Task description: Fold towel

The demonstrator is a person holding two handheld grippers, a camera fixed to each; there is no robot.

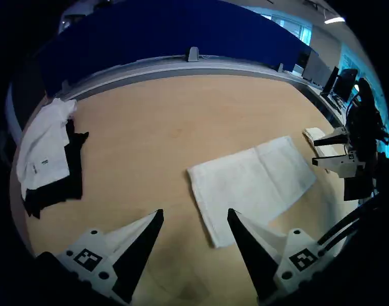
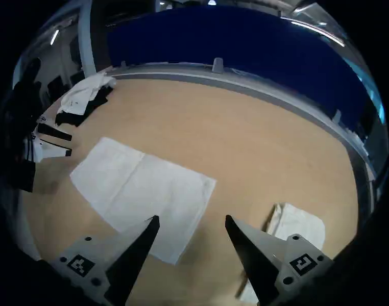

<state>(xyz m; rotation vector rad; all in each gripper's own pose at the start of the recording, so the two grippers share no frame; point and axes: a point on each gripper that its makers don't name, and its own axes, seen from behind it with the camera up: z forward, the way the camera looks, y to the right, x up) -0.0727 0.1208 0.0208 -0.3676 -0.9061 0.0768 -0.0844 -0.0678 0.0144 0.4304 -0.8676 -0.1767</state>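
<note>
A white towel (image 1: 250, 183) lies flat on the wooden table (image 1: 159, 127), with one crease line across it. My left gripper (image 1: 194, 213) stands open just short of the towel's near corner, nothing between its fingers. My right gripper (image 1: 314, 153) hovers open beyond the towel's far right end. In the right gripper view the same towel (image 2: 143, 191) spreads ahead and to the left. My right gripper (image 2: 191, 219) is open above its near edge, and the left gripper (image 2: 70, 146) is open at the towel's far left end.
A heap of white and black cloths (image 1: 44, 148) sits at the table's left end and is seen again as the heap (image 2: 84, 97). A folded white towel (image 2: 299, 224) lies by the right gripper. A blue partition (image 1: 169, 30) backs the table.
</note>
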